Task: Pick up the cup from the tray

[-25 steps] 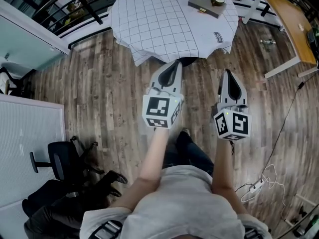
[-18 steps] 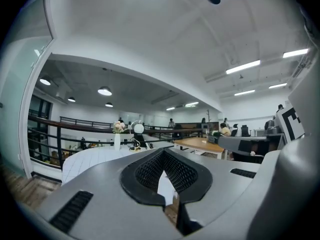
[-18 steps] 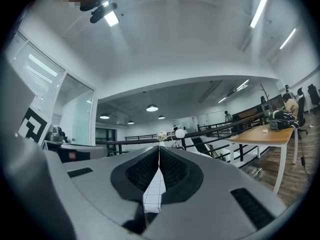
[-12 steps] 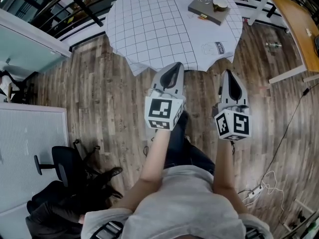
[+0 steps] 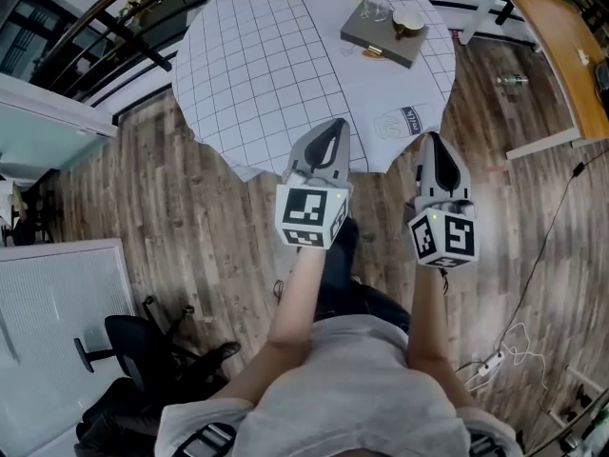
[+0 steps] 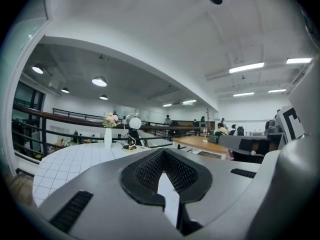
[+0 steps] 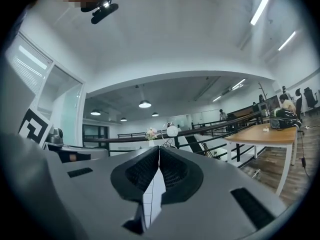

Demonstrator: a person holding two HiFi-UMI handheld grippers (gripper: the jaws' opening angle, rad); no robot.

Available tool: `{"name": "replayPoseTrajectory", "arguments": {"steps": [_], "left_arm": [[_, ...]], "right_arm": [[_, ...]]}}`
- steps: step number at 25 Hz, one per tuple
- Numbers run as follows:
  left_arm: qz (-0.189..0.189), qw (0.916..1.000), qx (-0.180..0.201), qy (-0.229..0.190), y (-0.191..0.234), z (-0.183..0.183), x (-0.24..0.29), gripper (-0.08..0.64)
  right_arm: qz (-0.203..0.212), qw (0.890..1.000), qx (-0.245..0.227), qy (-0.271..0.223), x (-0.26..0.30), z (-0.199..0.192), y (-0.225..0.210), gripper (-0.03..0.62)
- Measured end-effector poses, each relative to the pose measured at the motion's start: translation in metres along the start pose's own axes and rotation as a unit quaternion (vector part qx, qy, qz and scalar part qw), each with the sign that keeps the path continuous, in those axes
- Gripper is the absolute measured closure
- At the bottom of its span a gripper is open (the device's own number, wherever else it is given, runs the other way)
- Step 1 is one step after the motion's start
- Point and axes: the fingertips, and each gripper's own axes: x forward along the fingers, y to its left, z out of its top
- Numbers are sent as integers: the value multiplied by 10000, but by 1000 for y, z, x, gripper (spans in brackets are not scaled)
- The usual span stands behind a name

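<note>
Two grippers are held out side by side over a wooden plank floor [image 5: 190, 217], both pointing toward a round table [image 5: 266, 74] covered with a white cloth with a grid of thin dark lines. The left gripper [image 5: 334, 128] has its tip at the near edge of this cloth. The right gripper [image 5: 434, 141] is just off the table edge, above the floor. Each gripper has its two jaws pressed together with nothing between them, and each gripper view shows only a thin line where the jaws meet.

On the far right part of the table lies a grey rectangular tray [image 5: 369, 38], turned at an angle to the grid. The cup [image 5: 409, 19] stands upright on the far right corner of this tray; it is pale with a darker inside. It is well apart from both grippers, ahead of them across the cloth, and it is more in line with the right gripper than with the left one. A clear glass [image 5: 374, 11] stands beside it on the same tray.

Near the table edge, between the two gripper tips, a small dark label [image 5: 411, 117] with pale letters is on the cloth, and just beside it a faint printed mark [image 5: 388, 123]. Both are too small to read
</note>
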Motion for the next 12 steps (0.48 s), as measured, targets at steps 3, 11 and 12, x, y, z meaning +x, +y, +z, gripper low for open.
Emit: {"name": "replayPoseTrajectory", "arguments": {"steps": [3,11,12], "left_arm": [[-116,9999,-43,8,19,7,33,552],[-306,9994,-45,126,68,11,108,552],[-324,9994,-54,148,72,10,116,552]], "right_arm": [[-81,9999,10,59,39,-2,-5,583],[-110,9997,-144,133,128,1,-10,583],[-112,9997,-149,147,136,-1,-11,583]]}}
